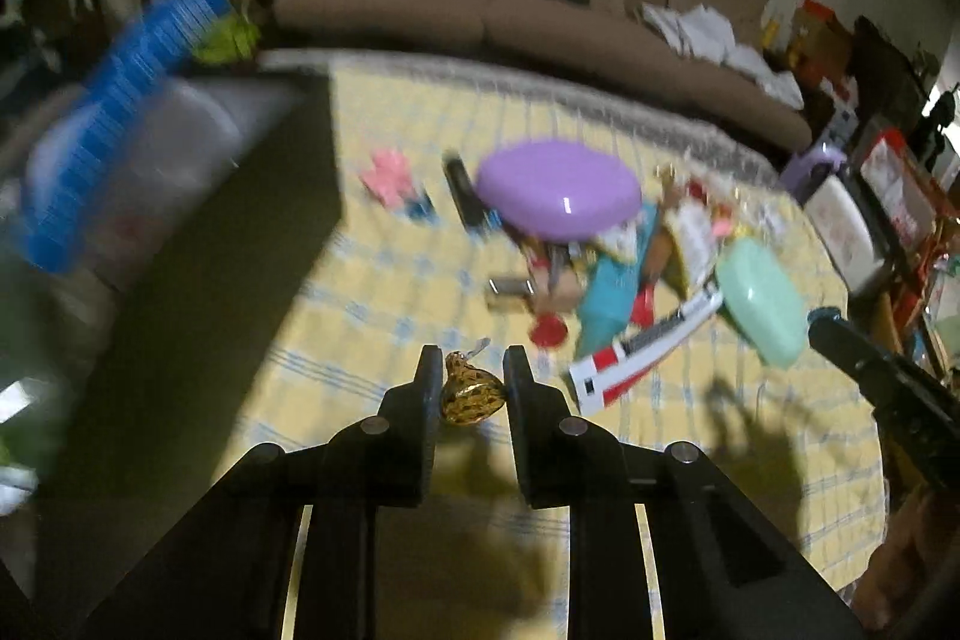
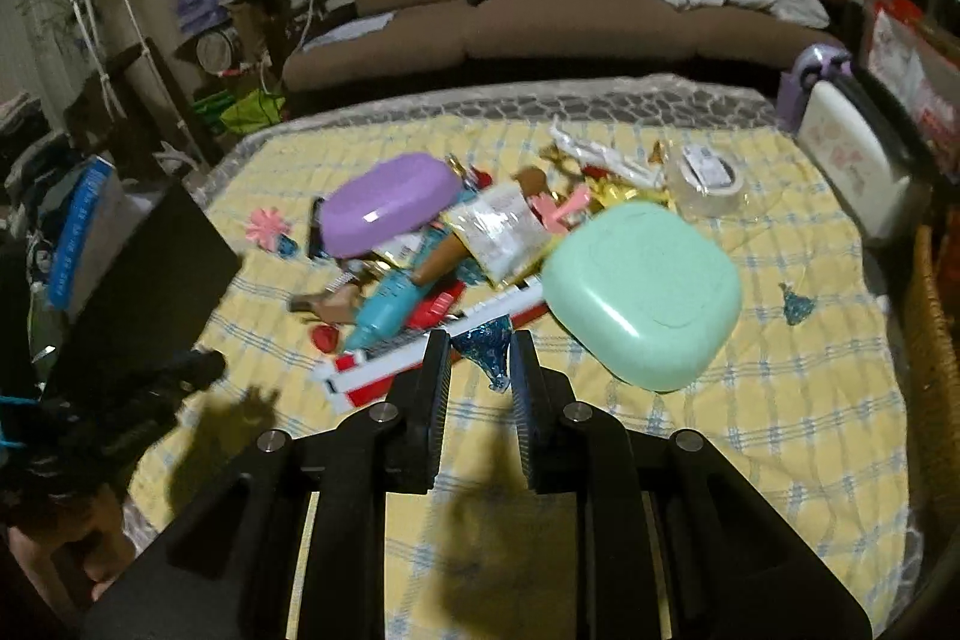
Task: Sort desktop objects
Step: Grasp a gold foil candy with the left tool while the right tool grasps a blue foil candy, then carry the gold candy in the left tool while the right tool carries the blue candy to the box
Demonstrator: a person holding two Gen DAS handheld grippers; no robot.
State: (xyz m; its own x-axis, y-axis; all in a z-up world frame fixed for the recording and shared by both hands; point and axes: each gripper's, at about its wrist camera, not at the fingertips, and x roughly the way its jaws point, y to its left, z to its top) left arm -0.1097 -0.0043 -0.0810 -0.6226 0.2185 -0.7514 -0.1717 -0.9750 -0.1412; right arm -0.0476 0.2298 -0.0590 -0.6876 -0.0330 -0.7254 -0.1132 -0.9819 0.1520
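Observation:
My left gripper (image 1: 473, 361) is shut on a gold foil-wrapped candy (image 1: 471, 397), lifted above the yellow checked cloth (image 1: 372, 316). In the right wrist view, my right gripper (image 2: 480, 343) is shut on a blue foil-wrapped candy (image 2: 487, 355), just in front of a red and white box (image 2: 432, 358). A jumbled pile lies mid-table: a purple container (image 2: 387, 205), a mint green container (image 2: 642, 292), a teal tube (image 2: 390, 307) and assorted wrappers. A second blue candy (image 2: 795, 304) lies alone at the right.
A black box (image 2: 150, 280) stands on the table's left side, blurred in the left wrist view. A tape roll (image 2: 711, 187) and a pink flower shape (image 2: 267, 223) lie on the cloth. A wicker basket (image 2: 936, 340) stands at the right edge, a brown sofa (image 2: 540, 16) behind.

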